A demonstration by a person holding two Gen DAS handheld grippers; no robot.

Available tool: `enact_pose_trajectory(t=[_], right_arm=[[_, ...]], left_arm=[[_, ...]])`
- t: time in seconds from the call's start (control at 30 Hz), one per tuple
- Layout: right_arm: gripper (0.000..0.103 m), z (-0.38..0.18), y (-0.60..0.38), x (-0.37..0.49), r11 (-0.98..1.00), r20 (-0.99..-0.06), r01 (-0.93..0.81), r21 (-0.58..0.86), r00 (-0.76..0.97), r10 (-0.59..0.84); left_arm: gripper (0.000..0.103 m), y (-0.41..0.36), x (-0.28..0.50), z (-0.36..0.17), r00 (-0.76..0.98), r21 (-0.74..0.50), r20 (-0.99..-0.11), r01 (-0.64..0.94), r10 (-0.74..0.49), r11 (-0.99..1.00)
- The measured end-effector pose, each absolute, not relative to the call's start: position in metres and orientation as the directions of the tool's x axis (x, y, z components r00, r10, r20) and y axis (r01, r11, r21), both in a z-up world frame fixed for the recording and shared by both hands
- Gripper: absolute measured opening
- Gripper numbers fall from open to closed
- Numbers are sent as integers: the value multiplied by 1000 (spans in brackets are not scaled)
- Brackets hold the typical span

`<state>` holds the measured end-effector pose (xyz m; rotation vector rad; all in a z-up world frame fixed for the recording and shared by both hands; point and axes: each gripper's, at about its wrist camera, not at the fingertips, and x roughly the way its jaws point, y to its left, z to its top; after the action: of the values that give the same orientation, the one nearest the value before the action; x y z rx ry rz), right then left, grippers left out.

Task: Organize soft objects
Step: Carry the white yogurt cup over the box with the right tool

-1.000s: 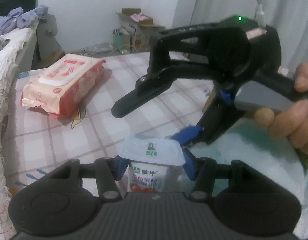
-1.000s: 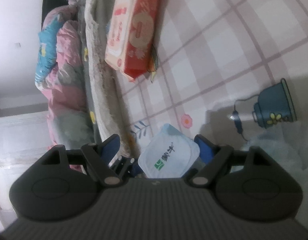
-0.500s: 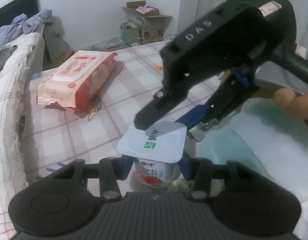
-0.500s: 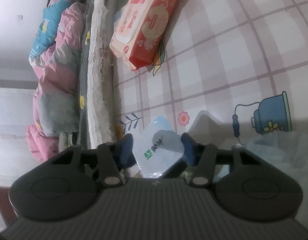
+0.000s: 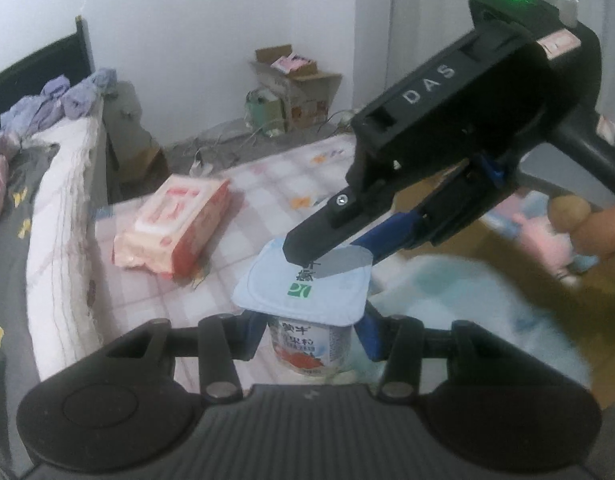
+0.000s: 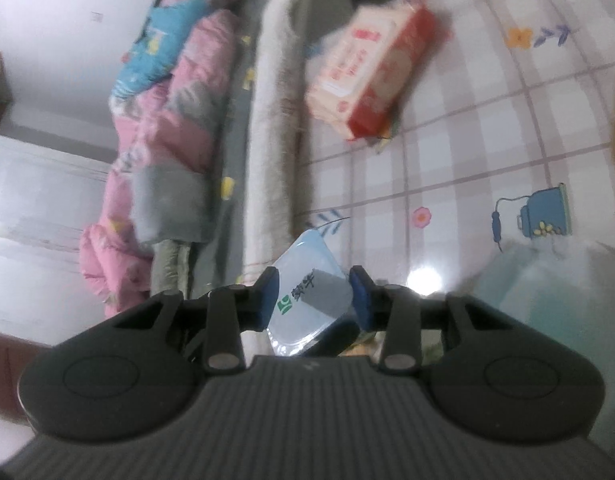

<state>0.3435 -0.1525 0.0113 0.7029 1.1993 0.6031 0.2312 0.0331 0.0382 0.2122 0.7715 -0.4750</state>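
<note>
Lifted clear of the checked mat (image 5: 147,304), yogurt cup (image 5: 307,300) rides between both grippers.
Left gripper (image 5: 307,330) clamps its body; right gripper (image 6: 313,294), jaws just closing, pinches the lid, angled downward.

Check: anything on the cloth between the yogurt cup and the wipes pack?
Nothing. In the left wrist view only bare checked tablecloth separates the yogurt cup from the wipes pack; the right wrist view agrees.
</note>
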Motion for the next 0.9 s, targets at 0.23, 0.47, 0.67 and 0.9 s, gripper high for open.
enact_pose_trajectory(t=[0.23,0.47,0.67,0.9], right_arm=[[40,68,-225,270,642,-578,-70,763,372,727],[43,87,-324,195,683,-605,17,731,479,636],[45,52,-393,149,674,-648,150,723,487,586],[47,-6,-434,127,620,-670,272,736,428,607]], left_arm=[[48,-30,188,86,596,-11,-675,580,-434,815],[49,-118,166,89,466,-87,-696,700,-546,709],[49,-188,160,58,309,-150,-773,760,-554,633],[49,-229,163,14,179,-176,-854,785,-489,594]])
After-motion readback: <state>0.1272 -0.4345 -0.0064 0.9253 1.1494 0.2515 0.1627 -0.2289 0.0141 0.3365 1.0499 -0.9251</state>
